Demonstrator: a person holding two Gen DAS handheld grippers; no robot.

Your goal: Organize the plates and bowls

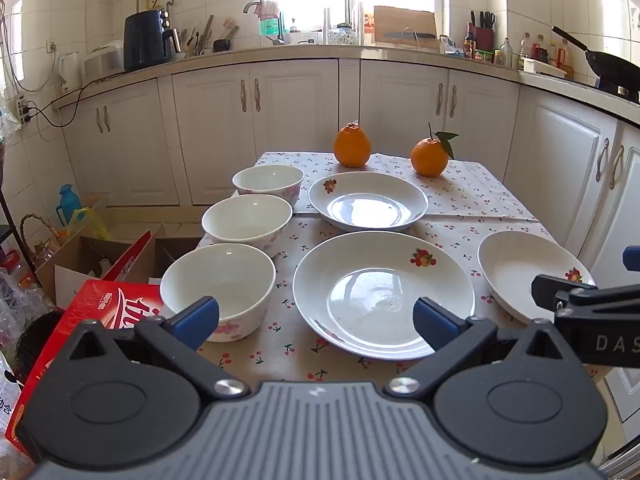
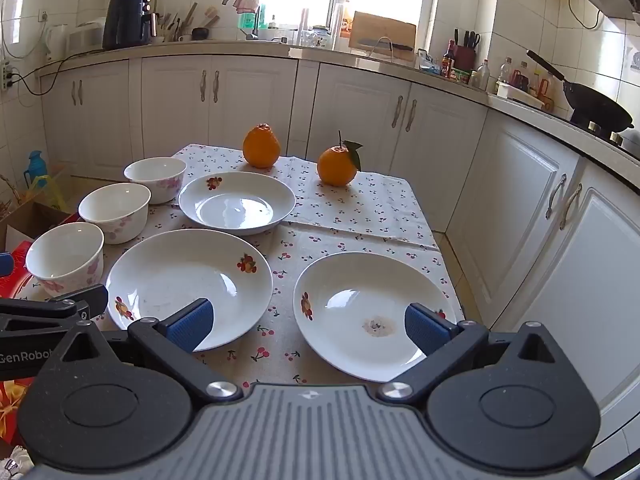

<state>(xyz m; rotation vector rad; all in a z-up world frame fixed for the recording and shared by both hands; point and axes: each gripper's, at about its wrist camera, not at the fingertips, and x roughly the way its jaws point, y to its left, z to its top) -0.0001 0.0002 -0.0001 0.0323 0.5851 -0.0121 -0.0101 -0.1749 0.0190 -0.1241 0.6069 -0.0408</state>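
Observation:
Three white bowls with pink flowers stand in a row on the table's left: near (image 1: 218,286) (image 2: 66,258), middle (image 1: 247,220) (image 2: 115,211), far (image 1: 268,183) (image 2: 155,178). Three white plates with fruit prints lie apart: far (image 1: 368,202) (image 2: 237,202), near middle (image 1: 384,294) (image 2: 176,280), near right (image 1: 520,272) (image 2: 360,312). My left gripper (image 1: 316,320) is open and empty, above the table's near edge between the near bowl and the middle plate. My right gripper (image 2: 308,326) is open and empty, over the gap between the two near plates.
Two oranges (image 1: 352,145) (image 1: 430,157) sit at the far side of the cherry-print tablecloth (image 1: 472,196). A red box (image 1: 100,308) and open cartons (image 1: 100,256) stand left of the table. White cabinets (image 2: 520,184) run behind and to the right.

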